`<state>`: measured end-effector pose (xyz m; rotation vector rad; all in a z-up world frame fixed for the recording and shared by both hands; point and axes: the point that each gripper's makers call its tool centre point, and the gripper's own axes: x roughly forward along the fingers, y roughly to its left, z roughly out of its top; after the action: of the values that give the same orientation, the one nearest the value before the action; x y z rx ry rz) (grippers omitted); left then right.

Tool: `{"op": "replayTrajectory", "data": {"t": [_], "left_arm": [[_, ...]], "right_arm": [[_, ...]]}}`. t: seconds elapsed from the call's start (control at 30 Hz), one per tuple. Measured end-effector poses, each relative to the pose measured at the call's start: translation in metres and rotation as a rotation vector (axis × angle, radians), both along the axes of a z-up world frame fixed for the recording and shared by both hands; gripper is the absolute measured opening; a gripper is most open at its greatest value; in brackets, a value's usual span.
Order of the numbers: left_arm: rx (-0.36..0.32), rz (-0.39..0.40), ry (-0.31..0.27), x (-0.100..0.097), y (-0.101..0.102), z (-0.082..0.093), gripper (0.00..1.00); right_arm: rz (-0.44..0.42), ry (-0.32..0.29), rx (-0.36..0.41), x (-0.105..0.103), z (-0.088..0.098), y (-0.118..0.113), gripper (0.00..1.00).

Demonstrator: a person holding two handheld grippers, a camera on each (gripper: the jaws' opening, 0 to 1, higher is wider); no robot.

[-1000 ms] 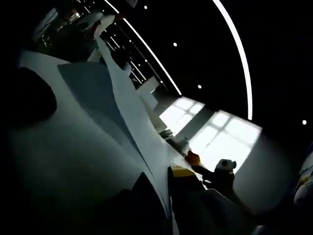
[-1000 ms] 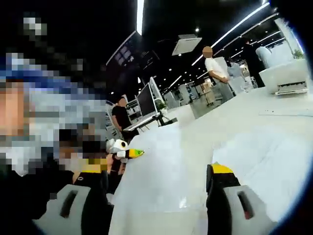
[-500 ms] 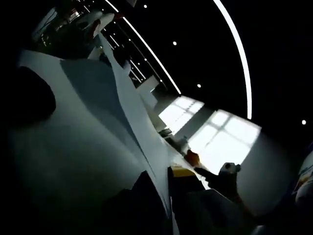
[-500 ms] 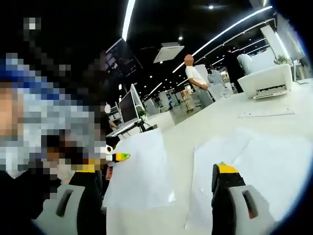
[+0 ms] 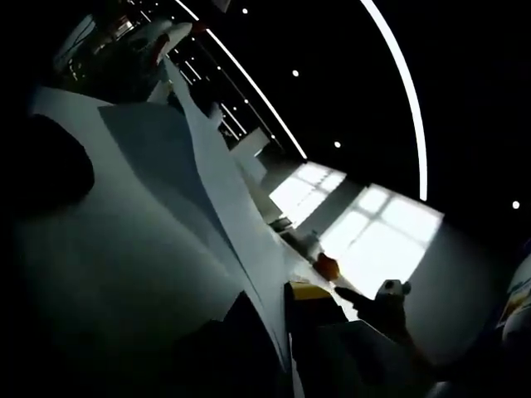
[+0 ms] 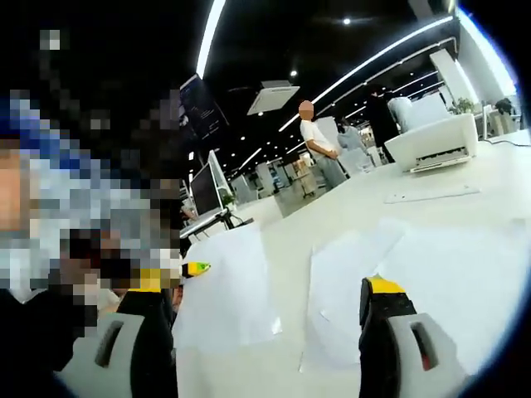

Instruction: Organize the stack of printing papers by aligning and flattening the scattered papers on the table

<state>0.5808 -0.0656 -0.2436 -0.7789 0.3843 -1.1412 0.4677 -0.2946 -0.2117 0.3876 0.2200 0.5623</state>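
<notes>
Several loose white printing papers [image 6: 431,274] lie scattered flat on the white table [image 6: 489,166], ahead of the right gripper [image 6: 265,332], whose jaws stand wide apart and empty. Left gripper [image 5: 286,332] seems clamped on a lifted white sheet [image 5: 166,215] held edge-on; right is nearer the scattered ones.

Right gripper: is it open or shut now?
Open. In the right gripper view, the right gripper has its jaws standing wide apart with nothing between them, above loose paper sheets spread on the white table.
</notes>
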Motion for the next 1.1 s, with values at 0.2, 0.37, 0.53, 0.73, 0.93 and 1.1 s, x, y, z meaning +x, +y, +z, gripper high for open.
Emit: {"op": "replayTrajectory", "data": {"t": [0.2,0.37,0.53,0.73,0.93,1.1], "left_arm": [[0.005,-0.004,-0.004,0.001,0.0,0.0,0.06],[0.005,-0.005,-0.005,0.003,0.002,0.0,0.06],[0.012,-0.006,-0.008,0.005,0.002,-0.002,0.06],[0.016,-0.009,-0.01,0.007,0.002,-0.003,0.06],[0.02,-0.013,-0.009,0.007,0.001,-0.004,0.06],[0.019,-0.014,-0.011,0.007,0.0,-0.004,0.06]], "right_arm": [[-0.029,0.011,-0.012,-0.005,-0.003,-0.004,0.89],[-0.05,0.003,0.004,-0.01,0.001,-0.007,0.89],[-0.079,0.004,-0.003,-0.015,0.0,-0.012,0.88],[-0.102,0.019,-0.007,-0.019,-0.006,-0.02,0.88],[-0.118,0.03,-0.004,-0.021,-0.011,-0.029,0.88],[-0.134,0.043,-0.003,-0.022,-0.017,-0.034,0.88]]}}
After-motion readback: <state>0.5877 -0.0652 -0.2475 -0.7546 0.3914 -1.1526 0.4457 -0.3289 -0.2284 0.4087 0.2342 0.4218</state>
